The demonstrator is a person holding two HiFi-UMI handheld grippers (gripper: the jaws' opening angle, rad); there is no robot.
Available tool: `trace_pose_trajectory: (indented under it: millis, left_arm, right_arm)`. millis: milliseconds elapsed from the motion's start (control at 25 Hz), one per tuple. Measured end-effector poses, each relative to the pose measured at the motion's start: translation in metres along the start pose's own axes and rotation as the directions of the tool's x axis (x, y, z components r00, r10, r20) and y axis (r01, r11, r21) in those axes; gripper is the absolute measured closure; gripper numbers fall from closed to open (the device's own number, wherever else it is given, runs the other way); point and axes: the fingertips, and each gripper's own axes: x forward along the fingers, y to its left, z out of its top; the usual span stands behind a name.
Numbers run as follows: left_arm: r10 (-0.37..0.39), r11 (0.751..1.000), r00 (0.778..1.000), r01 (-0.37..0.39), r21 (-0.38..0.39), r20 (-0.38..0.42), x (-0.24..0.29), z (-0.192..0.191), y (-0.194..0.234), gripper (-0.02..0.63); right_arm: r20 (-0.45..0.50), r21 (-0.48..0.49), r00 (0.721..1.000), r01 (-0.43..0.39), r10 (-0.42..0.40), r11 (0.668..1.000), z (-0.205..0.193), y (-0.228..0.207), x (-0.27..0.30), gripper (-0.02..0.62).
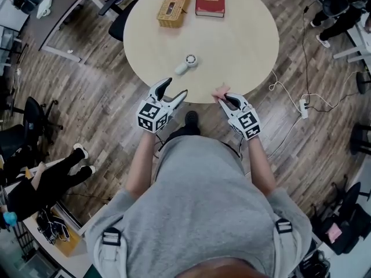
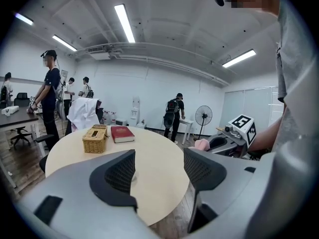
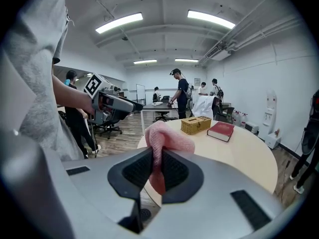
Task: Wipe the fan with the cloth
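Note:
A small white handheld fan (image 1: 186,63) lies on the round beige table (image 1: 243,45), a little in from the near edge. My left gripper (image 1: 174,89) hovers at that edge, just short of the fan, open with nothing between its jaws. In the left gripper view (image 2: 158,171) the jaws stand wide apart over the tabletop (image 2: 154,156), and I cannot make out the fan there. My right gripper (image 1: 224,99) is at the table's near edge to the right, shut on a pink cloth (image 1: 220,90). The cloth (image 3: 167,138) bunches up above the closed pads of the right gripper (image 3: 155,171).
A wicker basket (image 1: 174,6) and a red book (image 1: 210,0) sit at the table's far side. Chairs, desks and several people stand around the room. A pedestal fan (image 2: 203,116) stands by the far wall. A power strip (image 1: 303,107) and cable lie on the floor at right.

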Motion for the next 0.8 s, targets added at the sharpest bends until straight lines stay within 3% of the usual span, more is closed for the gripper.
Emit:
trace_pose_trajectory:
  millis: [560,800]
  left_arm:
    - [-0.132,0.991,0.991,0.133,0.023,-0.031,0.053,0.020,0.072,0.291]
    - [-0.153,0.988,0.987,0.154,0.001,-0.053,0.061,0.011,0.091,0.291]
  right_arm:
    - [-0.014,0.047,0.993,0.117,-0.116,0.992,0.023,-0.044,0.058,0.554]
    - [-0.035,0.067,0.992,0.124,-0.121,0.990,0.023,-0.043,0.077,0.554]
